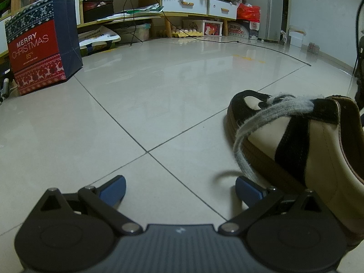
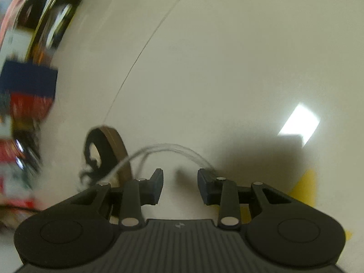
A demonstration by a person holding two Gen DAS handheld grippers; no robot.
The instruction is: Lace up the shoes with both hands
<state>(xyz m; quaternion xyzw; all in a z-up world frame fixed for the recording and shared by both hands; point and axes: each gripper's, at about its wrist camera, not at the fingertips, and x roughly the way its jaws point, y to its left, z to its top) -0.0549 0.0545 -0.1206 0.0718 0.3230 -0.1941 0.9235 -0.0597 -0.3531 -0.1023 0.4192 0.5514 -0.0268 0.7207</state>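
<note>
Left gripper [image 1: 180, 190] sits nearest my cam, jaws spread wide w/ only floor tile [image 1: 136, 113] between them. Just to its right I see the shoe [image 1: 295, 141], black-and-cream suede w/ brown sole, on the floor, toe pointing away. Its grey lace [image 1: 257, 122] drapes down the side toward the right blue pad [image 1: 248, 192]; contact I can't tell. Right gripper [image 2: 180, 185] has jaws partly apart, nothing between; a lace strand arcs past its right finger. Bkgd blurred there. Christmas gift bag [image 1: 38, 47] stands far left.
</note>
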